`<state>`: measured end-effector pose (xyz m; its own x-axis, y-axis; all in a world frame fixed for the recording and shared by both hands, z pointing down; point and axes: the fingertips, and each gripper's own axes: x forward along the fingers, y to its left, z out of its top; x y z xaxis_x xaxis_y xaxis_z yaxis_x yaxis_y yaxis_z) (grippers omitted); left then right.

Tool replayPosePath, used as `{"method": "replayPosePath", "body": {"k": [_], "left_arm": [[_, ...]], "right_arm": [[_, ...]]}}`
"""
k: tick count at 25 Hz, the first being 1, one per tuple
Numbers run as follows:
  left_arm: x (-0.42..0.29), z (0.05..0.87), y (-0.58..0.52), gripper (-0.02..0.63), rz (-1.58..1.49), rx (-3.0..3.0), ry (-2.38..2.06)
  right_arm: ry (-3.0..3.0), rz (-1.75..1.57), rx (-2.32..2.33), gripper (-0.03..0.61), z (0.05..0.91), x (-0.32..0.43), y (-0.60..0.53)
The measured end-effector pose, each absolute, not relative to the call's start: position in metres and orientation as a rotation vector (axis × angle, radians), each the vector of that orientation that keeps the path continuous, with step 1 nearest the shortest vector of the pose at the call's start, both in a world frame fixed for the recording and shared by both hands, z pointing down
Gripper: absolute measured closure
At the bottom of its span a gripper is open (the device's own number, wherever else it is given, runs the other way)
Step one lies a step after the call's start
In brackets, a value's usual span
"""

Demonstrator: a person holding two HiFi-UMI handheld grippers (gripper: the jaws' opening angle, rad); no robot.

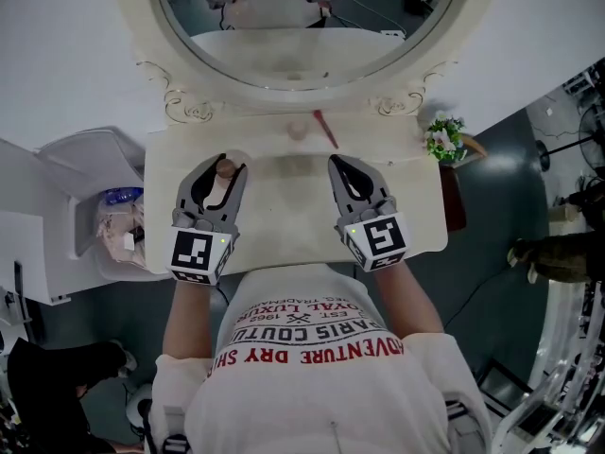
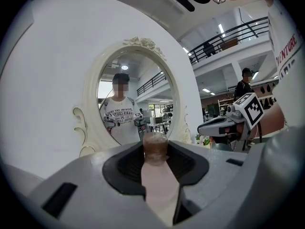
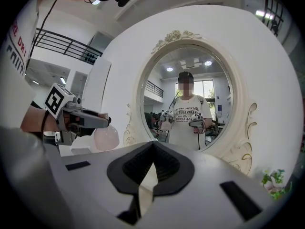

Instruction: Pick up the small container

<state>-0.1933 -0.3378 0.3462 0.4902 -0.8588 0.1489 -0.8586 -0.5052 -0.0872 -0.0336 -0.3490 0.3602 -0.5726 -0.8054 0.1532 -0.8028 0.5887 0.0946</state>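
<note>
The small container (image 1: 225, 168) is pale pink with a brown cap. My left gripper (image 1: 232, 166) is shut on it above the left part of the cream vanity top (image 1: 416, 225). In the left gripper view the container (image 2: 159, 185) stands upright between the jaws, its cap at the tips of the gripper (image 2: 155, 144). The right gripper view shows the same container (image 3: 106, 138) as a pink rounded shape in the left gripper (image 3: 90, 120). My right gripper (image 1: 337, 164) hovers over the right part of the top, shut and holding nothing (image 3: 152, 145).
An oval mirror (image 1: 302, 74) in an ornate cream frame stands at the back. A pink item (image 1: 298, 130) and a red stick (image 1: 326, 129) lie near its base. A small flower pot (image 1: 442, 140) sits at the right corner. A white bin (image 1: 90, 173) with bags stands left of the table.
</note>
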Motion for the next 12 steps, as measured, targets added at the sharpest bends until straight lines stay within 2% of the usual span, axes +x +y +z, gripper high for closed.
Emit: {"method": "replayPosePath", "body": {"k": [12], "left_arm": [[-0.1855, 0.3546, -0.3429, 0.465, -0.302, -2.720, 1.541]], "right_arm": [[-2.649, -0.020, 1.329, 0.581, 0.3644, -0.0359, -0.3557]]}}
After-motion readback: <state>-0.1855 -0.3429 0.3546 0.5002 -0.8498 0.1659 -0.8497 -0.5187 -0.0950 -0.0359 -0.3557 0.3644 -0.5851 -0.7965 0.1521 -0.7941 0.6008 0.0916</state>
